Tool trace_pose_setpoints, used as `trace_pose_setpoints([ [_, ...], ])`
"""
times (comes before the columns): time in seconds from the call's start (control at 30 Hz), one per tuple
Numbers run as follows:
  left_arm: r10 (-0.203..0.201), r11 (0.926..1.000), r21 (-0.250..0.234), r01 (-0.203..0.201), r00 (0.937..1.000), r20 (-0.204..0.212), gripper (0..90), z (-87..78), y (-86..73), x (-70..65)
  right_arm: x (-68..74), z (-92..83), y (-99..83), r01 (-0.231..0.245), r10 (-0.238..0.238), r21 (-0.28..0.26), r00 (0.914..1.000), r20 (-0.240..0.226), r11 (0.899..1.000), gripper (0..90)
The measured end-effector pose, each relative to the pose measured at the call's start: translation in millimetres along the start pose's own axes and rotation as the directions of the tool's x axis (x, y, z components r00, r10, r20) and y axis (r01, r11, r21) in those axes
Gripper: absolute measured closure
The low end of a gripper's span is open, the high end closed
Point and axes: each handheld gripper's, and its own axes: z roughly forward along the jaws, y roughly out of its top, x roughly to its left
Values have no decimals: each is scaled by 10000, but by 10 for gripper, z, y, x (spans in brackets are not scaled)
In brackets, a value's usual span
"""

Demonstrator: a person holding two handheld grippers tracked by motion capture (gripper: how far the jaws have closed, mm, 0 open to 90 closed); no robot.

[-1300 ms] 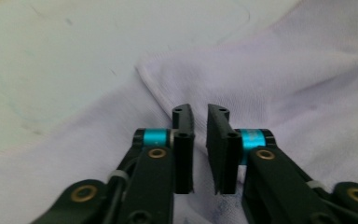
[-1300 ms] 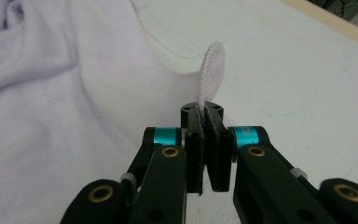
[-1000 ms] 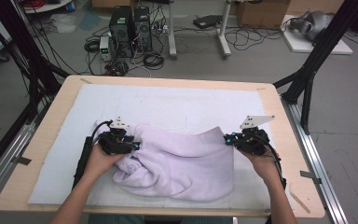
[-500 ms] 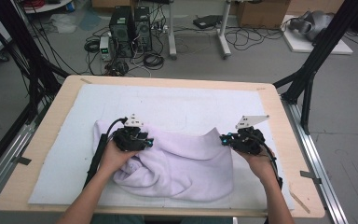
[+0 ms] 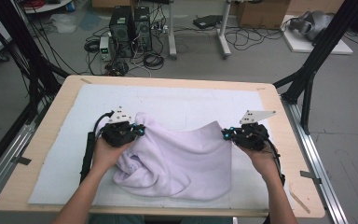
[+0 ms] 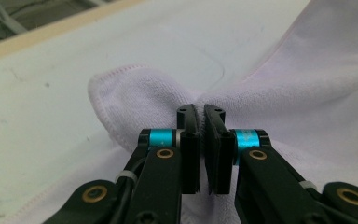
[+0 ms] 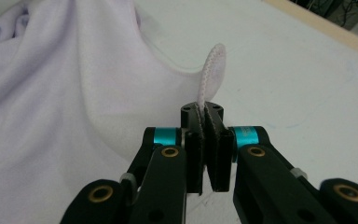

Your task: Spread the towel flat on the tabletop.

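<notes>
I held both forearms low over the table, hands apart. My left gripper had just closed, pinching a fold of the lilac towel; my right gripper was clamped on its hemmed corner. The towel lay bunched between them on the white mat

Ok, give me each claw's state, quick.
Left claw: jaws just closed, clamped on the towel.
Right claw: shut on the towel's edge.
</notes>
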Motion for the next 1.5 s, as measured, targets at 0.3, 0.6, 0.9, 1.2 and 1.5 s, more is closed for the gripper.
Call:
trace_pose_setpoints([
  [0.3, -595, 9975, -430, 568, 9962, -643, 855, 39, 249, 283, -155, 103, 175, -69, 70, -36, 9998, 182, 10000, 874],
  [0.6, -1466, 9887, -556, 1390, 9741, -1719, 605, 296, 882, 926, -906, 424, 795, -1560, 1646, -675, 9748, 1505, 9854, 675],
  [0.9, -828, 9963, 156, 847, 9919, -965, 548, 87, 252, 718, -465, 590, 356, -1042, 1035, 164, 9938, 394, 9944, 645],
  [1.2, -162, 9990, 407, 163, 9999, -46, 484, -199, -161, 217, 90, 424, 70, -679, 668, -285, 9970, -398, 9973, 585],
  [1.5, 248, 9991, 309, -275, 9963, 822, 441, -533, -502, -141, 527, 451, -172, -235, 228, -47, 9930, -1159, 9997, 553],
])
